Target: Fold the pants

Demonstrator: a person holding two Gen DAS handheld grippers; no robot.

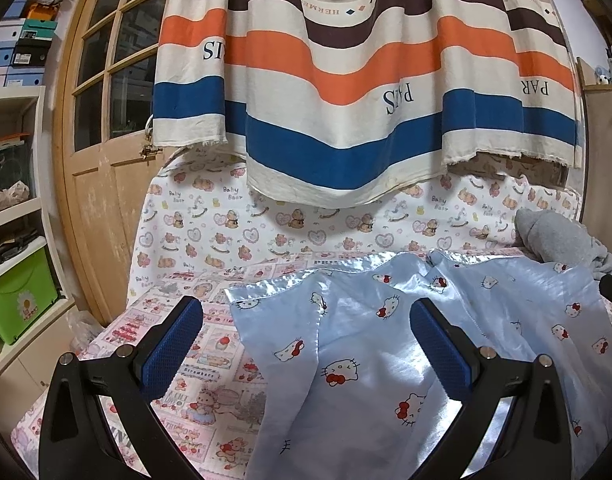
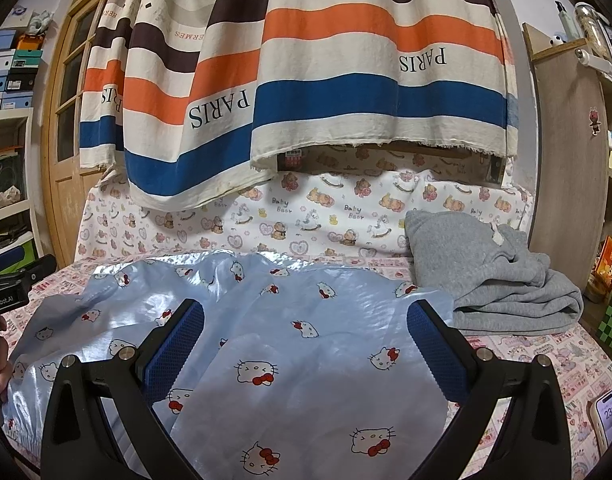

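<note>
Light blue satin pants (image 1: 365, 360) printed with cat faces lie spread and rumpled on the patterned bed sheet (image 1: 178, 384). In the right wrist view the same pants (image 2: 290, 344) cover most of the bed's front. My left gripper (image 1: 306, 344) hovers open over the pants' left edge, with nothing between its blue pads. My right gripper (image 2: 306, 344) is open too, above the middle of the pants and not touching them. At the left edge of the right wrist view the left gripper's body (image 2: 10, 284) shows, with a hand below it.
A folded grey sweatshirt (image 2: 501, 276) lies at the back right of the bed. A phone (image 2: 609, 416) rests at the front right. A striped curtain (image 2: 306, 80) hangs over the bear-print backrest (image 2: 306, 216). Shelves with boxes (image 1: 14, 56) and a wooden door (image 1: 102, 120) stand to the left.
</note>
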